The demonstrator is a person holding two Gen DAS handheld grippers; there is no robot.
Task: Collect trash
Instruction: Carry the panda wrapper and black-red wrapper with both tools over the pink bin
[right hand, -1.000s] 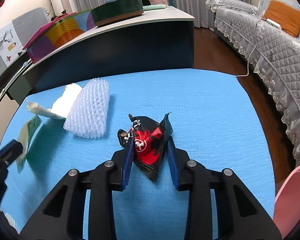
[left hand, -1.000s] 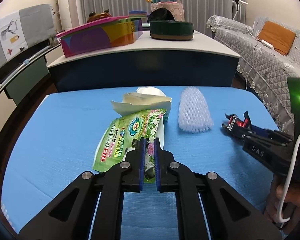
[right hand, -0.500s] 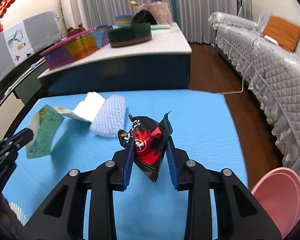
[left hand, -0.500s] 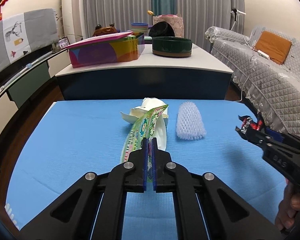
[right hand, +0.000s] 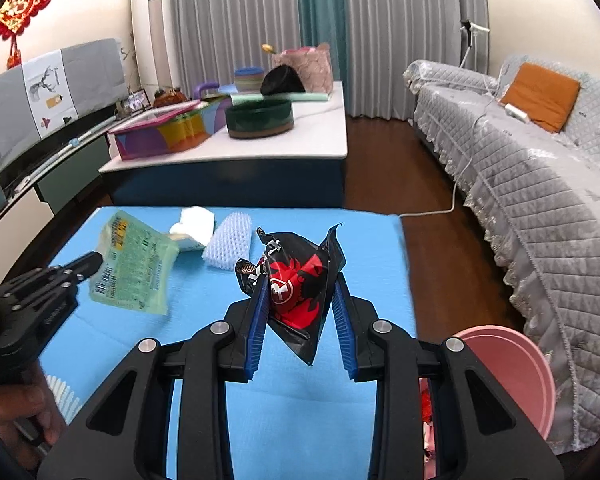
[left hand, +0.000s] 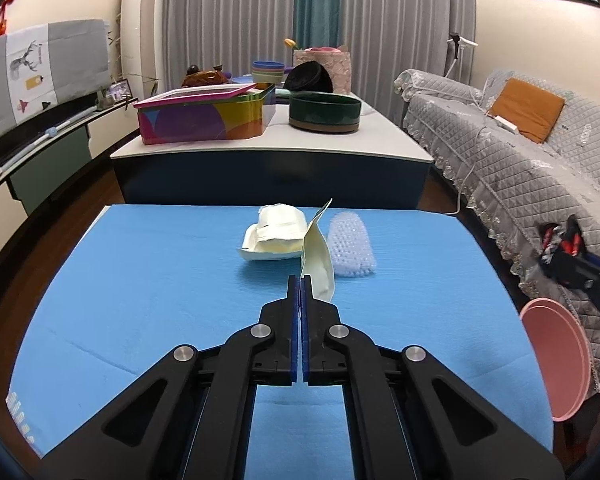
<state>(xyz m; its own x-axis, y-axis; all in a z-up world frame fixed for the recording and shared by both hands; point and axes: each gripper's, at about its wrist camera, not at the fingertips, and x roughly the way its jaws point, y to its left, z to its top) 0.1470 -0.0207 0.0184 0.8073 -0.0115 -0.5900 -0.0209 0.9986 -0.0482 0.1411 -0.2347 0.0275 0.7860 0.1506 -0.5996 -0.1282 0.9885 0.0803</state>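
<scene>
My left gripper is shut on a flat green printed packet, which stands edge-on above the blue table; the right wrist view shows its green face. My right gripper is shut on a crumpled black and red wrapper, lifted off the table, and appears blurred at the right edge of the left wrist view. A white foam net sleeve and a cream paper wad lie on the table beyond both grippers.
The blue table top ends at a right edge beside a pink bin on the floor. A grey quilted sofa runs along the right. Behind stands a low white table with a colourful tin and a green bowl.
Both grippers have risen, lifting the green packet and the black wrapper off the table. The packet has turned edge-on in the left view. The pink bin has come into sight at right.
</scene>
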